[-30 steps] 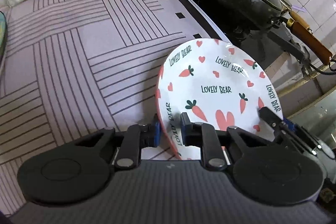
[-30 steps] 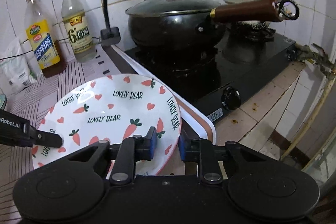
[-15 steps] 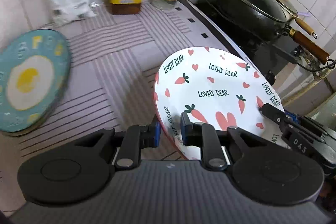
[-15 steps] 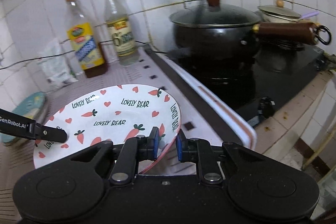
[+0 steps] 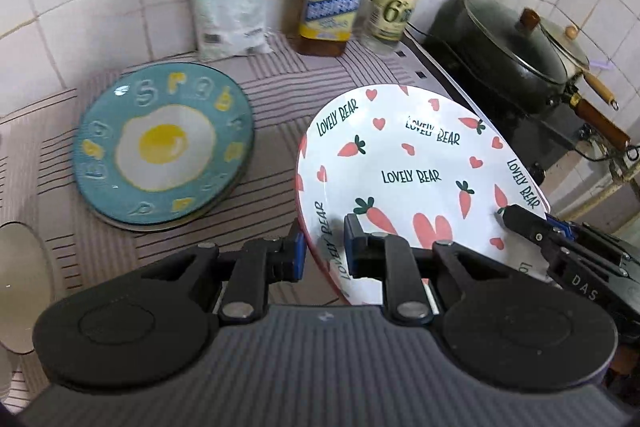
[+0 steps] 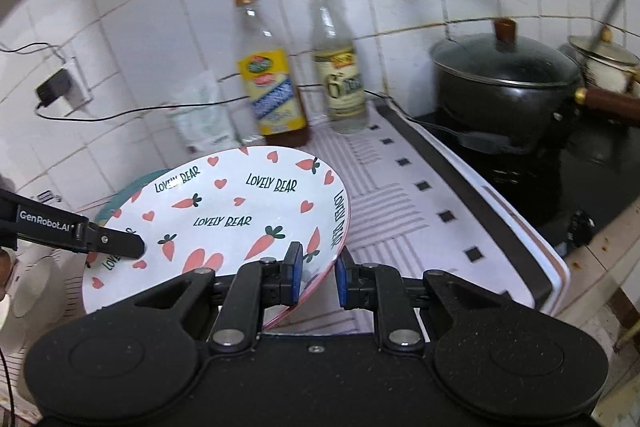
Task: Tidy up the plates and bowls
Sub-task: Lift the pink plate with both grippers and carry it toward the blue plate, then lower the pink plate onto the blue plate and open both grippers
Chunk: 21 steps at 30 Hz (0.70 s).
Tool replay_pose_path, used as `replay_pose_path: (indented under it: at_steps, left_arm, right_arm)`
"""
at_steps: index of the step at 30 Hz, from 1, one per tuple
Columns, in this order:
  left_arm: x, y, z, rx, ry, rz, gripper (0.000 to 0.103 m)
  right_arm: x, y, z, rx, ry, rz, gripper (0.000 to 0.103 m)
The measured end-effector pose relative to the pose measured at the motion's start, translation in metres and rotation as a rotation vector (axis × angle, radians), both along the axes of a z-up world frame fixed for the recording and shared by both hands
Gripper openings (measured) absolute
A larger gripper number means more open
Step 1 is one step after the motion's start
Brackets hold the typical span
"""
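Jaws of left gripper (image 5: 322,254) and right gripper (image 6: 316,273) clamped on opposite rims of the white carrot-and-heart ceramic plate (image 5: 416,175), carried level (likely for stacking) toward the teal fried-egg plate (image 5: 164,147).

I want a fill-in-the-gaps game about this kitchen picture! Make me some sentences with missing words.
1. Both claws, the left claw and the right claw, hold the white plate painted with hearts and ____.
2. The blue plate shows a fried ____.
3. The words on the white plate read "Lovely ____".
4. Two ____ stand by the tiled wall.

Missing words: carrots; egg; Bear; bottles
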<state>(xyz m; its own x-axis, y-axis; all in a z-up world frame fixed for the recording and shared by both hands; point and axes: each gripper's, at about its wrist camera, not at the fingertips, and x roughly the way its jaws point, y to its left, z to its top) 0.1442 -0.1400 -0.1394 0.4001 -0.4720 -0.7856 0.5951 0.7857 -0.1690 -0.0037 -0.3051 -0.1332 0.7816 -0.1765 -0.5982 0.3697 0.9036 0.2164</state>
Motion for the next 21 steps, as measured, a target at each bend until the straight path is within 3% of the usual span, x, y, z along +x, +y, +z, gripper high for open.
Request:
replay_pose_path:
  at_steps: [11,21]
  left_arm:
    - [0.007,0.042,0.012,-0.005,-0.038,0.088,0.018]
    - [0.033,0.068,-0.001,-0.014,-0.019,0.188,0.018]
  right_arm:
    - [0.027,0.028,0.015,0.007,-0.038,0.106,0.021]
    - [0.065,0.045,0.007,0.013,-0.034,0.186,0.021]
